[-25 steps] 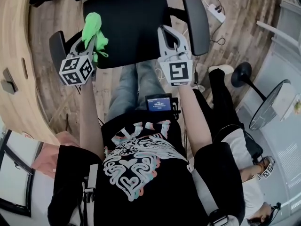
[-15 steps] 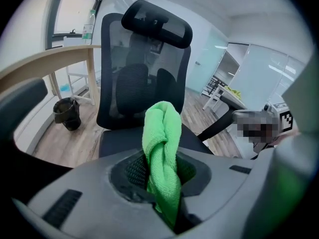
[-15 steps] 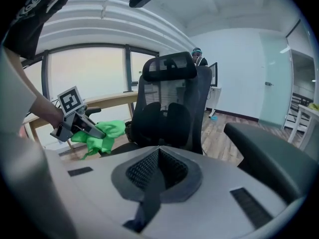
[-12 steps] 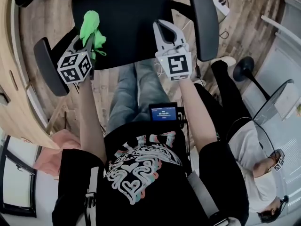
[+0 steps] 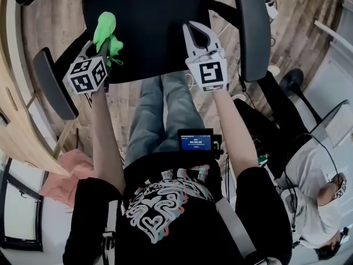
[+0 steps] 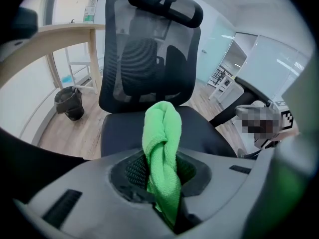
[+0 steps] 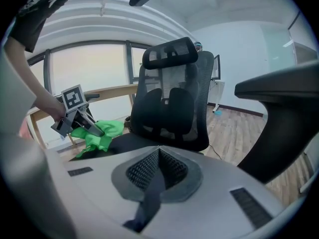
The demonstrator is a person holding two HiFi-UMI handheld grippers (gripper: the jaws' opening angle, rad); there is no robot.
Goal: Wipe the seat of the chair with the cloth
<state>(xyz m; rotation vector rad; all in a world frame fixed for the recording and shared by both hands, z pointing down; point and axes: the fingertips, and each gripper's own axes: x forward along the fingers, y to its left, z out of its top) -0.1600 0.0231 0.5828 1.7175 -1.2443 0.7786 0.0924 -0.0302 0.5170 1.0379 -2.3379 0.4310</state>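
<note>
Office: mesh swivel chair (image 6: 149, 68), curved wooden desk (image 6: 60, 31), waste bin (image 6: 70, 103), glass partitions (image 6: 264, 59).

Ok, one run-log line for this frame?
left gripper: shut on green cloth | cloth: over chair seat, left side, contact unclear | right gripper: shut, empty, at seat's front edge

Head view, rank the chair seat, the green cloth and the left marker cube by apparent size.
1. chair seat, clearly largest
2. green cloth and left marker cube: look alike; the cube is nearer the camera, so unranked
</note>
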